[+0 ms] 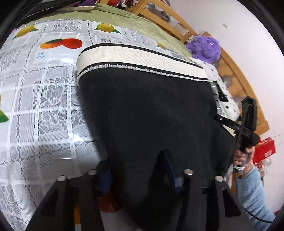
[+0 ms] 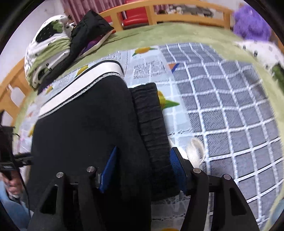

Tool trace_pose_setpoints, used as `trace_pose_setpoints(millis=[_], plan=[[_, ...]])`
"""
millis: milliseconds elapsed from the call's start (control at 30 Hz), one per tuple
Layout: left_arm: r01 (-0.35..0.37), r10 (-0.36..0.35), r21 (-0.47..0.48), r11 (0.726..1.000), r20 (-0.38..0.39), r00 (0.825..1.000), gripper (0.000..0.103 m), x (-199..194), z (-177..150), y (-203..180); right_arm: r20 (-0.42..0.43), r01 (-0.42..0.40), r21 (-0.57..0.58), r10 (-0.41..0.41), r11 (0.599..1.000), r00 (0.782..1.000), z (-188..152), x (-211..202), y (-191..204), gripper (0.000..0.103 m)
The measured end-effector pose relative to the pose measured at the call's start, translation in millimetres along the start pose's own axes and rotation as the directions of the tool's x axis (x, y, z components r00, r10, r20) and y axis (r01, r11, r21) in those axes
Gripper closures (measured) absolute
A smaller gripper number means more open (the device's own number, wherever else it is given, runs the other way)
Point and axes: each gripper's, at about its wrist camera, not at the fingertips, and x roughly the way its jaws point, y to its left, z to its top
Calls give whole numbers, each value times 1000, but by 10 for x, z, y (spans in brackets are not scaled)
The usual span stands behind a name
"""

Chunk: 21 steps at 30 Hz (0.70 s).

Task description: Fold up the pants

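Observation:
Black pants [image 1: 145,113] with a white, black-edged waistband [image 1: 134,58] lie on a lace tablecloth over a bed. My left gripper [image 1: 138,167] has its blue pads on either side of the black fabric near the fold and grips it. My right gripper [image 2: 143,168] holds the pants [image 2: 85,124] too, its blue pads [image 2: 110,168] closed on the fabric next to a ribbed cuff [image 2: 150,120]. A white drawstring end [image 2: 195,149] sticks out beside the right pad. The right gripper also shows in the left wrist view [image 1: 246,122], held in a hand.
The fruit-print lace tablecloth [image 1: 44,99] lies over a green blanket [image 2: 177,32]. A purple plush toy [image 1: 204,48], a patterned pillow [image 2: 48,49] and a black garment [image 2: 88,30] sit near the wooden bed frame [image 2: 138,10]. A red box [image 1: 264,149] stands by the wall.

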Motion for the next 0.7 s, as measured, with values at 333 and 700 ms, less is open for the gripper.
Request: trace_pose_setpoints(millis=[333, 700], plan=[[-14, 9, 57, 998, 75, 997, 92, -563, 157, -156, 19, 92, 5, -92, 996, 996, 65, -455, 471, 85], [-239, 234, 10, 971, 185, 955, 92, -1909, 216, 811, 35, -145, 38, 144, 989, 989, -131, -228, 1947, 100]])
